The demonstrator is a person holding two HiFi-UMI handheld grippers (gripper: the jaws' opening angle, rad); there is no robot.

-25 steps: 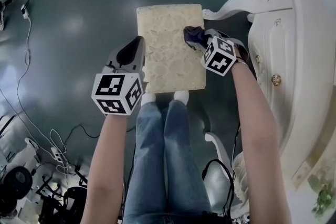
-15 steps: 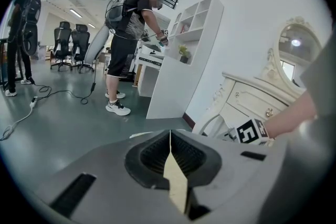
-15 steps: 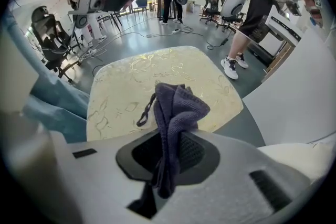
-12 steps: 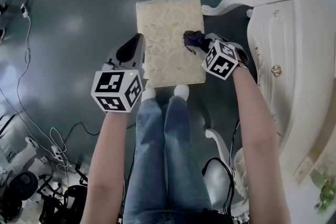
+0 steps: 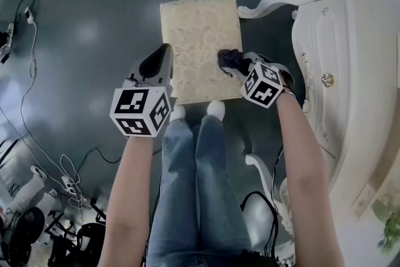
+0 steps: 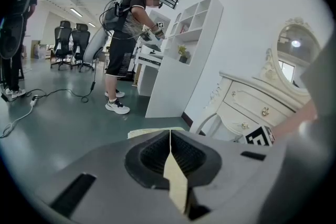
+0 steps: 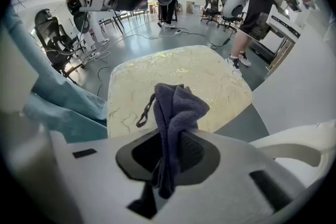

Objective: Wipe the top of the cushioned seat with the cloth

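Right hand-held gripper (image 5: 241, 62) clamped on the dark cloth (image 5: 229, 59) at the right edge of the cushioned seat (image 5: 194, 28).

In my right gripper view the jaws are closed on the cloth's lower end and the rest bunches up out of them over the cream patterned seat top, toward its near right corner; I cannot tell whether the cloth touches the seat. My left hand-held gripper (image 5: 162, 52) has its jaws together with nothing between them and sits just beside the seat's left edge, near the near left corner, over the grey floor (image 5: 94, 15). My legs in jeans (image 5: 200, 178) stand at the seat's near edge, and a white dresser (image 5: 350, 65) stands to the right of the seat.
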